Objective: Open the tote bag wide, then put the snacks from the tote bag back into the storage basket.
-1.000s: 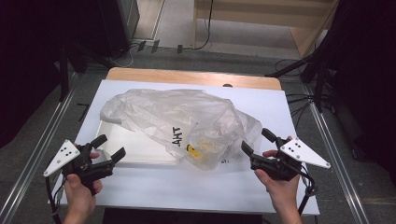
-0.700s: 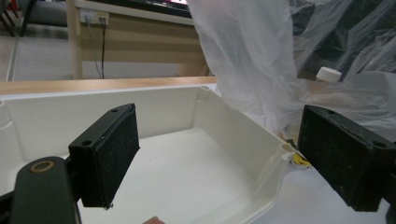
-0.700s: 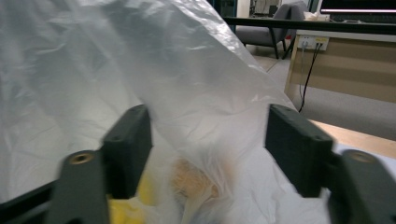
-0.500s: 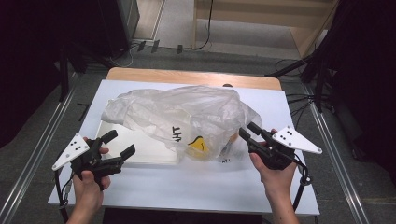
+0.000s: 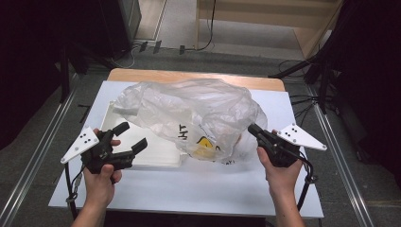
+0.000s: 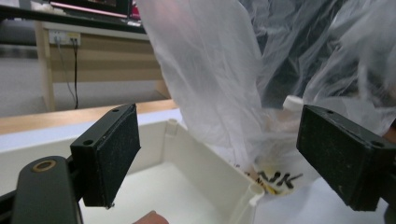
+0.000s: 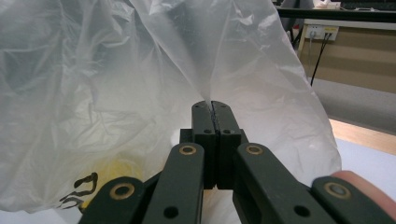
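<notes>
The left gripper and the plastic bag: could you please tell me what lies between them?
In the high view, the corner of a white tray lies between the open left gripper and the plastic bag; the left gripper view shows it too.

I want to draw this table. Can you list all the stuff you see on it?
plastic bag: one, clear with black writing and a yellow patch, middle of the table, pinched at its right side
tray: one, white, shallow, under the bag's left part
table: one, white top with a wooden far edge
left gripper: one, black, open, beside the tray
right gripper: one, black, shut on the bag's film
hands: two, at the near edge
</notes>
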`<state>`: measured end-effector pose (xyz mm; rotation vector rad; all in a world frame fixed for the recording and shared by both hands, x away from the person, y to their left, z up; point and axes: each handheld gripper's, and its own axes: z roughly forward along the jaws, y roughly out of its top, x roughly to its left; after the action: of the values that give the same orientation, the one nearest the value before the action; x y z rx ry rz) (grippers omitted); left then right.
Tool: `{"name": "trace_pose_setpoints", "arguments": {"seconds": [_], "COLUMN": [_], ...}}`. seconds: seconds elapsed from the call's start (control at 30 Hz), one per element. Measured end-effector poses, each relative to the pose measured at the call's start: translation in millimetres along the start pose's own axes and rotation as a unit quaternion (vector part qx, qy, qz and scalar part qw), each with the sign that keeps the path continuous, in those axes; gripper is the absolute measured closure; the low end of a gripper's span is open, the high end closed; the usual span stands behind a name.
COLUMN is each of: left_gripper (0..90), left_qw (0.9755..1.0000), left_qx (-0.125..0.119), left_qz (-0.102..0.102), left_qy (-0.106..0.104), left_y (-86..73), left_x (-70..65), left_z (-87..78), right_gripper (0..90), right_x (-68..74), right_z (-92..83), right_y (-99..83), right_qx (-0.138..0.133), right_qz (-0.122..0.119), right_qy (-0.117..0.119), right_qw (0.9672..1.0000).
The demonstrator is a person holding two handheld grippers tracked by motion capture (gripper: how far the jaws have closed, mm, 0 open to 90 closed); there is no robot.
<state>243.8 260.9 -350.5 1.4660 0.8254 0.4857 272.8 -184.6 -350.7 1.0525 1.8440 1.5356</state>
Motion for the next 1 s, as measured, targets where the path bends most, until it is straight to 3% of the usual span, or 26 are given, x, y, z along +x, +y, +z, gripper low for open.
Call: {"name": "trace_pose_setpoints", "arguments": {"seconds": [0.1, 0.27, 0.43, 0.5, 0.57, 0.63, 0.8, 1.0], "left_gripper": [13.6, 17.4, 45.2, 58.1, 73.6, 88.2, 90.0, 90.0], "left_qw": [0.9999, 0.9999, 1.0, 0.9997, 0.9996, 0.9995, 0.9988, 0.9978], "left_qx": [-0.008, -0.002, -0.003, -0.013, -0.014, -0.011, 0.013, 0.042], "left_qz": [-0.003, -0.002, 0.009, 0.015, 0.009, 0.009, 0.005, -0.002], "left_qy": [-0.007, -0.013, -0.003, -0.014, -0.021, -0.03, -0.047, -0.052], "left_y": [4.3, 9.9, 12.0, 12.7, 13.4, 13.0, 6.6, -10.1], "left_x": [-2.8, -5.9, -7.4, -4.8, -3.4, -3.0, -8.2, -11.9], "left_z": [6.2, 20.9, 27.6, 24.8, 23.6, 23.6, 31.8, 45.8], "right_gripper": [90.0, 90.0, 90.0, 90.0, 90.0, 90.0, 90.0, 90.0], "right_x": [-2.0, -5.3, -7.9, -8.9, -9.7, -12.1, -15.9, -23.1], "right_z": [0.4, 0.9, 0.1, -1.0, -2.3, -4.1, -5.7, -0.8], "right_y": [-2.9, -8.2, -13.1, -15.0, -15.1, -14.8, -14.8, -23.7], "right_qx": [0.004, 0.006, 0.01, 0.01, 0.01, 0.006, 0.005, 0.013], "right_qz": [0.0, 0.003, 0.004, -0.005, -0.008, -0.002, 0.002, 0.009], "right_qy": [0.001, 0.006, 0.012, 0.019, 0.017, 0.012, 0.001, -0.019], "right_qw": [1.0, 1.0, 0.9999, 0.9998, 0.9998, 0.9999, 1.0, 0.9997]}}
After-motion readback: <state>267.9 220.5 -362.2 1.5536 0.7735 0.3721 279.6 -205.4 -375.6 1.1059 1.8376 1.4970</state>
